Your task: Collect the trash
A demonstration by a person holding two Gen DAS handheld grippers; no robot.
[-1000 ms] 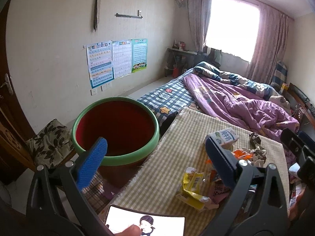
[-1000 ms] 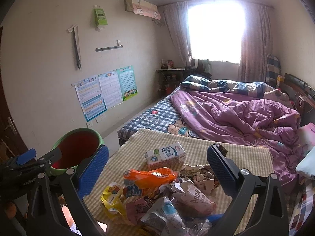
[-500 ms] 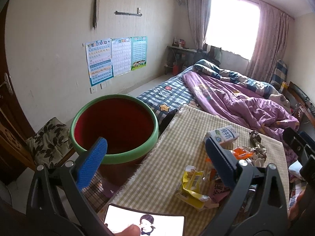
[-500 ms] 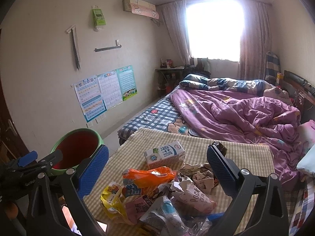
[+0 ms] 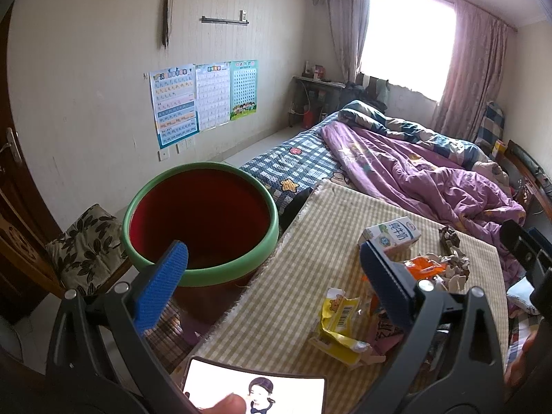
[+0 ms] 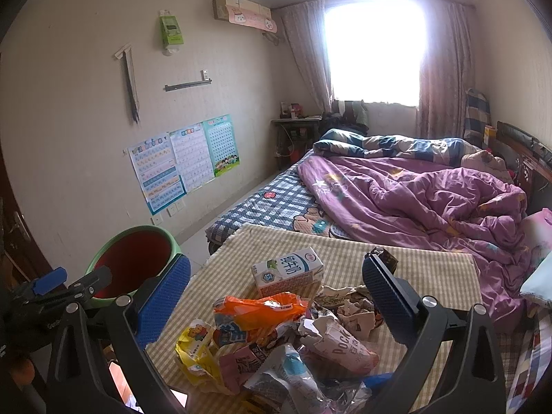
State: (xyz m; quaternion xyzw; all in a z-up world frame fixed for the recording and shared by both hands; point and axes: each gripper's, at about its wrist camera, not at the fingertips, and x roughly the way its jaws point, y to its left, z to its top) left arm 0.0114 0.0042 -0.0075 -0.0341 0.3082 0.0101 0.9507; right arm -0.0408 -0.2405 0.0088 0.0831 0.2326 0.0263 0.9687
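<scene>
Currently your left tongs (image 5: 272,276) and right tongs (image 6: 276,296) both gape empty, wrapper pile (image 6: 276,345) at the surface's (image 6: 431,272) near edge, partly cropped, bin (image 5: 200,220) beside its left edge.

A home bedroom: an unmade bed (image 6: 396,186) with purple quilt, curtained window (image 6: 376,45), children's wall charts (image 6: 183,162).

Checked-cloth table (image 6: 424,269): milk carton (image 6: 288,270), wrapper pile (image 6: 276,338), phone (image 5: 255,390).

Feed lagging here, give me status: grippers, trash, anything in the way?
Left gripper and right gripper open, empty. Wrapper pile and milk carton untouched on table. Bin open, path clear.
</scene>
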